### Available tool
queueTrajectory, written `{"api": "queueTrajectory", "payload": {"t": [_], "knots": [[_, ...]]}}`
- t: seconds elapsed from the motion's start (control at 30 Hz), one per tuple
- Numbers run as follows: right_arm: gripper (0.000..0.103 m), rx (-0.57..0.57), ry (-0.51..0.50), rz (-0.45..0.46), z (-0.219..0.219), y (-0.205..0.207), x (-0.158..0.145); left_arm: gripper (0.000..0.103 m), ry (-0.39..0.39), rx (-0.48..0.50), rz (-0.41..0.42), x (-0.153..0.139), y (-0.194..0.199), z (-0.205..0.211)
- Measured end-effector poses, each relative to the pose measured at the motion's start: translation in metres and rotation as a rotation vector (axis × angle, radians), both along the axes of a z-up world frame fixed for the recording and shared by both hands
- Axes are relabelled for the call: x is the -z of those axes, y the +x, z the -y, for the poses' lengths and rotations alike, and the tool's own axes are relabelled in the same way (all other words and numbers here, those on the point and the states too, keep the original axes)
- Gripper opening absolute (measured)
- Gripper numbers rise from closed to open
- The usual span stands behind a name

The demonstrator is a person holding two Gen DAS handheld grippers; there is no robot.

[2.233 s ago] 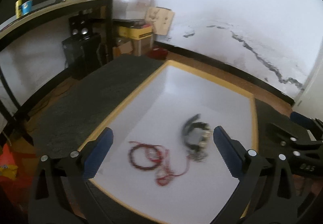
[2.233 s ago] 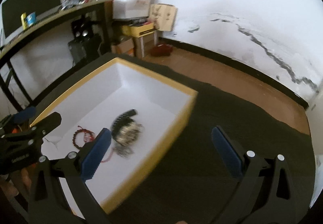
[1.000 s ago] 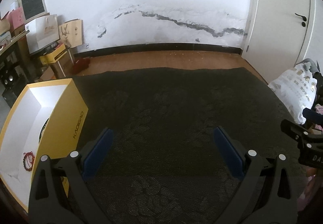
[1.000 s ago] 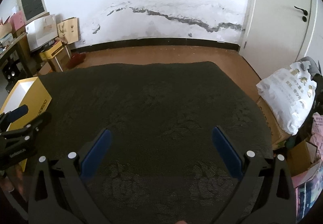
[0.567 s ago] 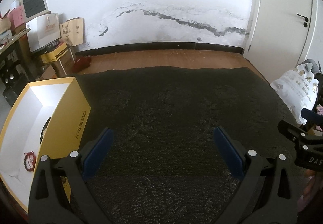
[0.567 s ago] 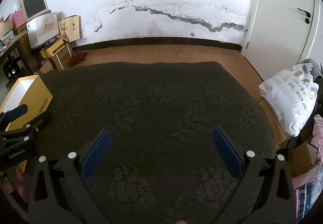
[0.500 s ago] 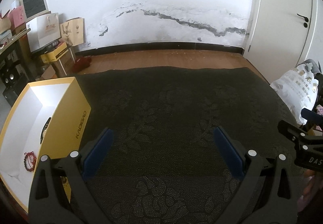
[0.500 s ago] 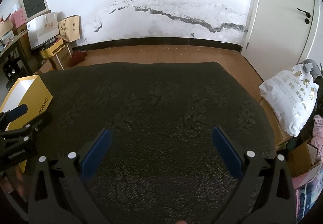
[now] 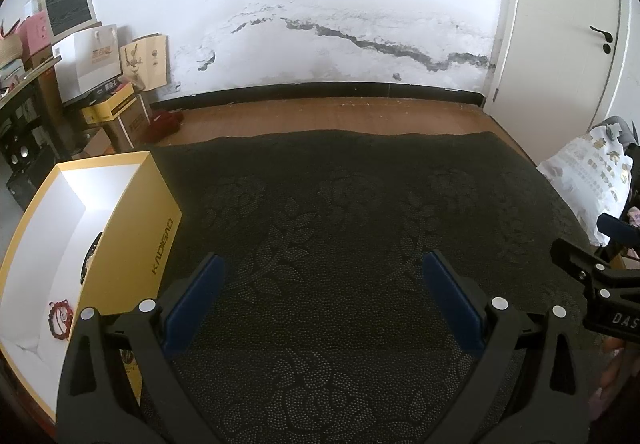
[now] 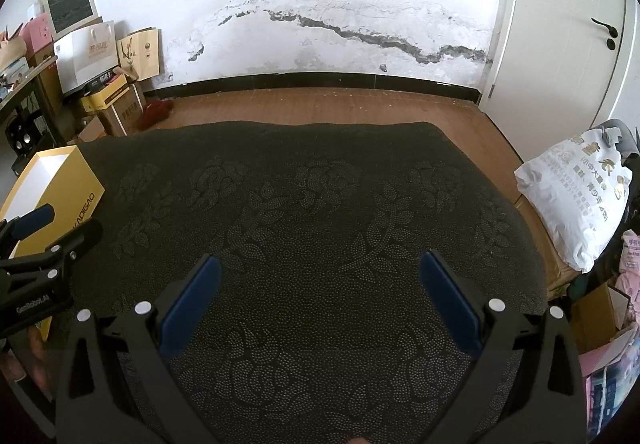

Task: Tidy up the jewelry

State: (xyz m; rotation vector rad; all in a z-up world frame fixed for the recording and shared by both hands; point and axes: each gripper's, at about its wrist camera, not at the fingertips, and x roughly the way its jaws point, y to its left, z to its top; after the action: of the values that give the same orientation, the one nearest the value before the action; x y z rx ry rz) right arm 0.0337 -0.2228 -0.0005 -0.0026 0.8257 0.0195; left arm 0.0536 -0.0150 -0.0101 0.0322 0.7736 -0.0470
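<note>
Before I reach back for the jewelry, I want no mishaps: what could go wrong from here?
The yellow box sits at the far left, off both grippers' line; a blind swing could clip its wall and shift it. Inside, the red bracelet shows, but the wall hides most of a dark piece, so a grab could miss. The left gripper and right gripper hang open and empty.

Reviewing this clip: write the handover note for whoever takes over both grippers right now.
Left gripper: open, empty, above the dark patterned cloth.
Right gripper: open, empty, over the same cloth.
Yellow box sits at the cloth's left edge. Inside: a red bead bracelet and a dark item mostly hidden by the wall.
Done: visible jewelry lies in the box.
Left: none shows on the cloth; check the box, which is only partly visible.
</note>
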Motion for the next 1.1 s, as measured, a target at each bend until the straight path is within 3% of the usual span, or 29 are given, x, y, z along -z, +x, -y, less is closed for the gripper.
{"api": "queueTrajectory", "payload": {"t": [1.1], "knots": [[0.096,-0.001,0.0,0.003,-0.0001,0.0,0.0001,0.097,0.003,-0.001,-0.003,0.0003,0.0017,0.0008]]}}
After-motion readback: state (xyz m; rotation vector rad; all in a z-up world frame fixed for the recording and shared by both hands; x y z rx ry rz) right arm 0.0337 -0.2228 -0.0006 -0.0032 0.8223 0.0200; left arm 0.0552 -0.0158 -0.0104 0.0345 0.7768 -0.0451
